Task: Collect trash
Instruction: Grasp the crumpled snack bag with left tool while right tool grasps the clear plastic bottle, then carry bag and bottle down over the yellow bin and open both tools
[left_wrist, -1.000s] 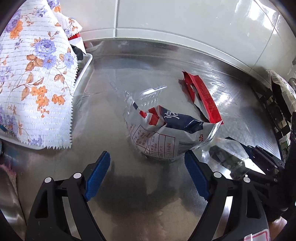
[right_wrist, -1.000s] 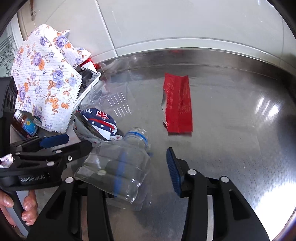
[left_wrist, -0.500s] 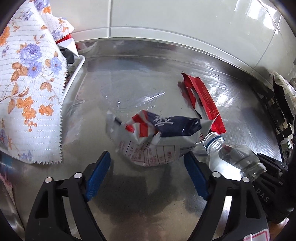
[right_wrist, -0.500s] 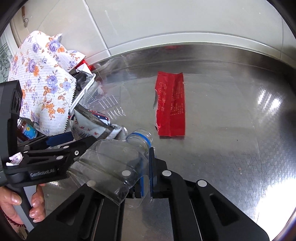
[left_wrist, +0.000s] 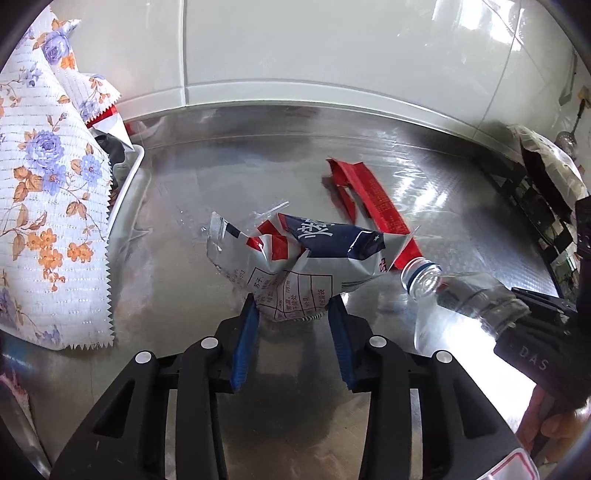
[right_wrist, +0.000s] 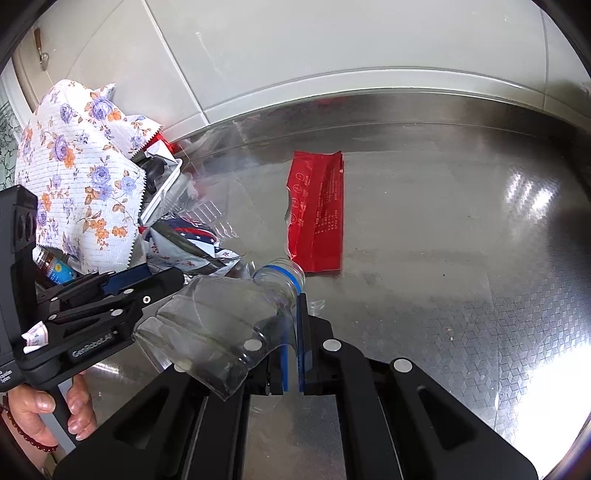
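My left gripper (left_wrist: 293, 317) is shut on the lower edge of a crumpled silver, red and navy snack bag (left_wrist: 306, 258) on the steel counter; the bag also shows in the right wrist view (right_wrist: 188, 243). My right gripper (right_wrist: 293, 325) is shut on a crushed clear plastic bottle (right_wrist: 221, 325) with a blue neck ring, held just above the counter. The bottle also shows at the right of the left wrist view (left_wrist: 458, 291). A flat red wrapper (right_wrist: 317, 214) lies on the counter beyond both; it also shows in the left wrist view (left_wrist: 373, 195).
A white bin (left_wrist: 129, 177) holding trash stands at the left, draped with a floral cloth (left_wrist: 44, 199). A clear plastic film (left_wrist: 236, 218) lies behind the bag. A tiled wall (left_wrist: 332, 48) backs the counter. Dark items (left_wrist: 543, 195) sit at the right edge.
My left gripper moved forward and closed on the snack bag. My right gripper closed on the bottle and holds it beside the bag.
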